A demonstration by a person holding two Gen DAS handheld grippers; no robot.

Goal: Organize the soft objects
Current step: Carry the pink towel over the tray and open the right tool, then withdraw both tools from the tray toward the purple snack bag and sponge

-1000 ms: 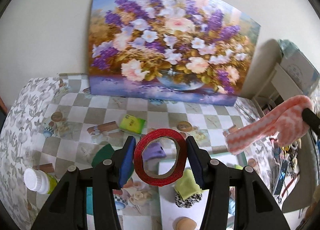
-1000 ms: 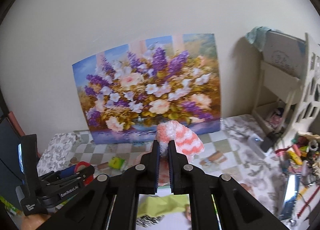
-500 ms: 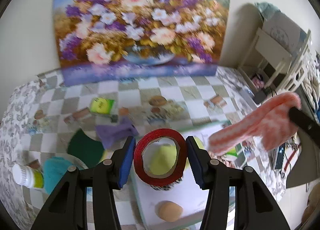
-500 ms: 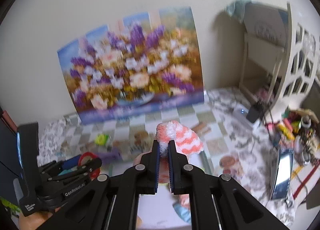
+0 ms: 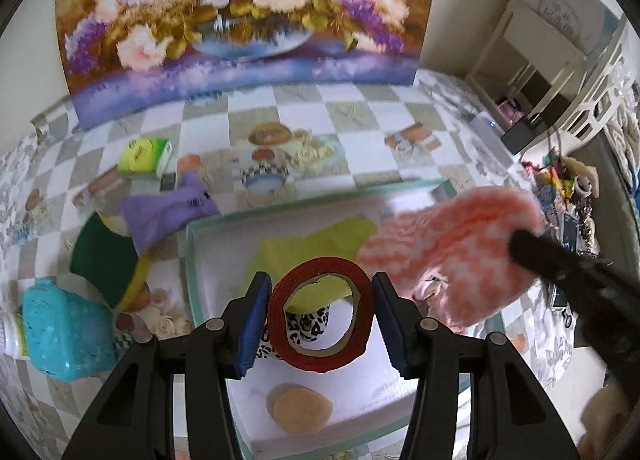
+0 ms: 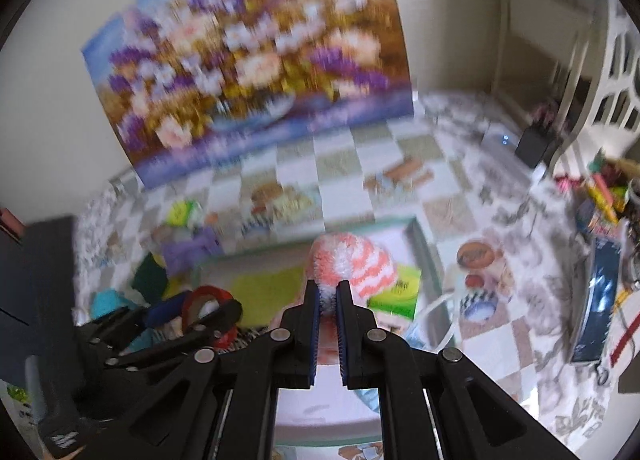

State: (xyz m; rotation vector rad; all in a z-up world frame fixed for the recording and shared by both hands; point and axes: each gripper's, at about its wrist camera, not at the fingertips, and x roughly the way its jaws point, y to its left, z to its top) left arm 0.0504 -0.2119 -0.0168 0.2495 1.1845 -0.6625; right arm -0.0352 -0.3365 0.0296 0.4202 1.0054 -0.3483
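Observation:
My left gripper (image 5: 320, 316) is shut on a red tape roll (image 5: 320, 314), held upright over a white tray with a teal rim (image 5: 192, 260). In the tray lie a lime-green cloth (image 5: 308, 250), a leopard-print item (image 5: 304, 326) and a tan round sponge (image 5: 302, 406). My right gripper (image 6: 328, 300) is shut on a fluffy pink-and-white striped cloth (image 6: 352, 260), which hangs over the tray's right part (image 5: 452, 252). In the right wrist view the left gripper (image 6: 200, 310) with the tape roll shows at lower left.
Left of the tray lie a purple cloth (image 5: 172, 208), a dark green and yellow sponge (image 5: 108, 260), a turquoise sponge (image 5: 64, 336) and a yellow-green packet (image 5: 144, 156). A flower painting (image 5: 240, 20) leans on the back wall. A white shelf (image 5: 560, 40) and clutter stand at right.
Both grippers have come down and tilted toward the tray. The tape roll now hangs over the tray, and the pink cloth has dropped from above the table to over the tray's right side.

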